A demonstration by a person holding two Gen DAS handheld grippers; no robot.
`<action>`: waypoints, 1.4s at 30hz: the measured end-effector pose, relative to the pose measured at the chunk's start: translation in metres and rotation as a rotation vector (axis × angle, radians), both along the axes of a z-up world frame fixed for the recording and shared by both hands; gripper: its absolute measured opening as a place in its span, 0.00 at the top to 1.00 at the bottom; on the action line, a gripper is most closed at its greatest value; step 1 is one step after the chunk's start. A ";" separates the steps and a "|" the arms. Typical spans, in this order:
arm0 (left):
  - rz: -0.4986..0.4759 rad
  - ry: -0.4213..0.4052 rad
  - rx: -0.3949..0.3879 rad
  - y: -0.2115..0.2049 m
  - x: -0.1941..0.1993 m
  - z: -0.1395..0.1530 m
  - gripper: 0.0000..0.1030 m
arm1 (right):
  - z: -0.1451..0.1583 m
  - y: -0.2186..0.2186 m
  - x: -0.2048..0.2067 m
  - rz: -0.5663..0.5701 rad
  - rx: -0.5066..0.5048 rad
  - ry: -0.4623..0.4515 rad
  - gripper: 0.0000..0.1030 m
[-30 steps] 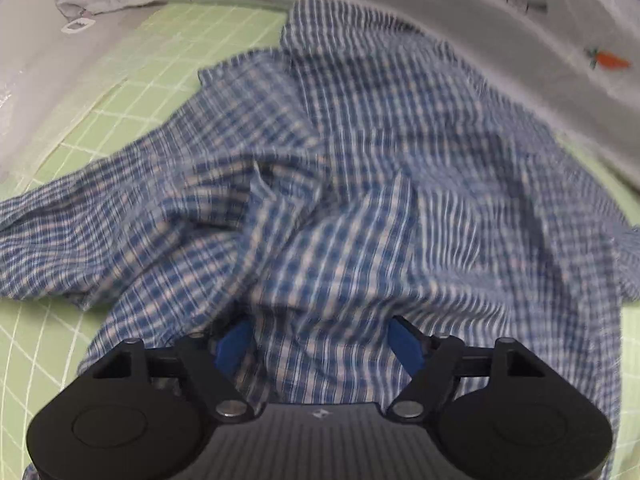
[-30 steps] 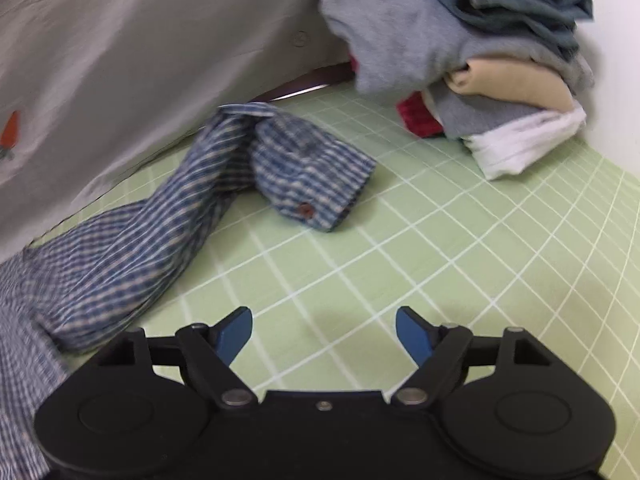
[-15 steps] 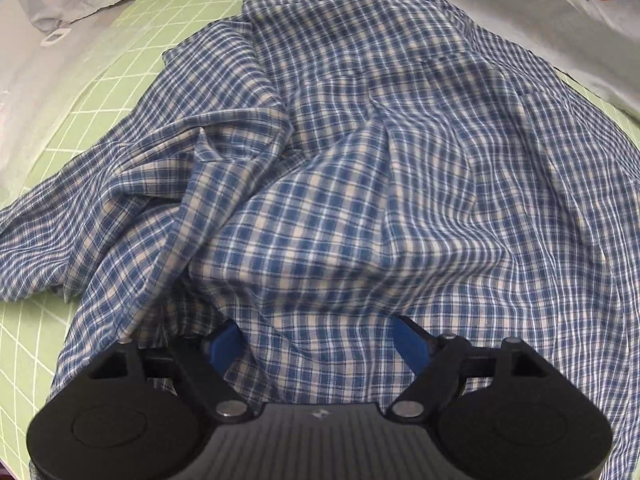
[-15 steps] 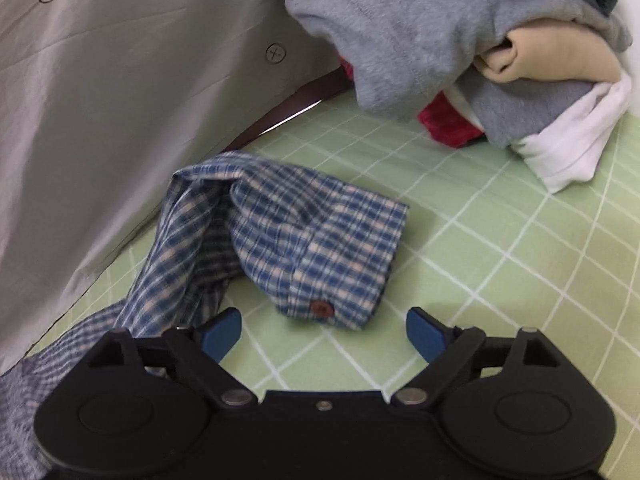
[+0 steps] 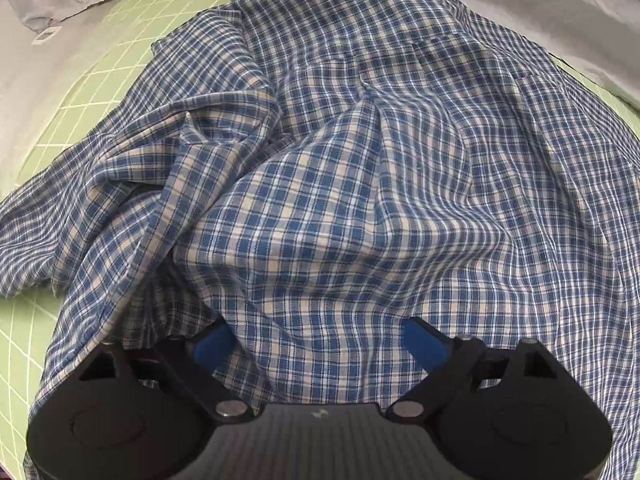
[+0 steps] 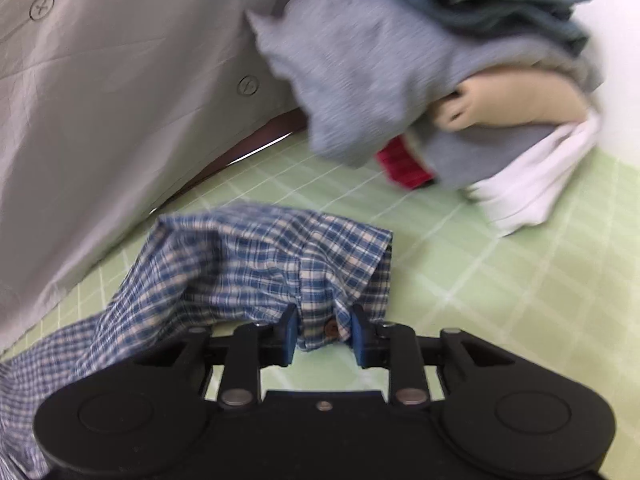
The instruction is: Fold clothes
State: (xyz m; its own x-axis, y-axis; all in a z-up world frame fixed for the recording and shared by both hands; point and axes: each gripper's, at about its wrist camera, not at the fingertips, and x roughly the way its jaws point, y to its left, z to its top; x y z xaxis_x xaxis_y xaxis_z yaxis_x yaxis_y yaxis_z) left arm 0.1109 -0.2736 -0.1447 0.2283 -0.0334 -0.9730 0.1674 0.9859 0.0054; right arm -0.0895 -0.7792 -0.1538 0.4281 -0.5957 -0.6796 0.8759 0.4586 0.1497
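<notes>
One checked shirt, one brown button, two grippers.

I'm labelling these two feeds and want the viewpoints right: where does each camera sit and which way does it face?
Left wrist: on the left gripper, facing steeply down onto the crumpled plaid shirt; its opening jaws straddle the cloth.
Right wrist: on the right gripper, angled down across the green grid mat toward the clothes pile; its jaws are closing around the buttoned cuff.
Shared: shirt and mat.
</notes>
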 end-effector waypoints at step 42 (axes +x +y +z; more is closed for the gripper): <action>0.068 -0.097 -0.150 0.032 -0.039 0.009 0.00 | 0.012 0.073 -0.060 0.041 -0.010 0.268 0.18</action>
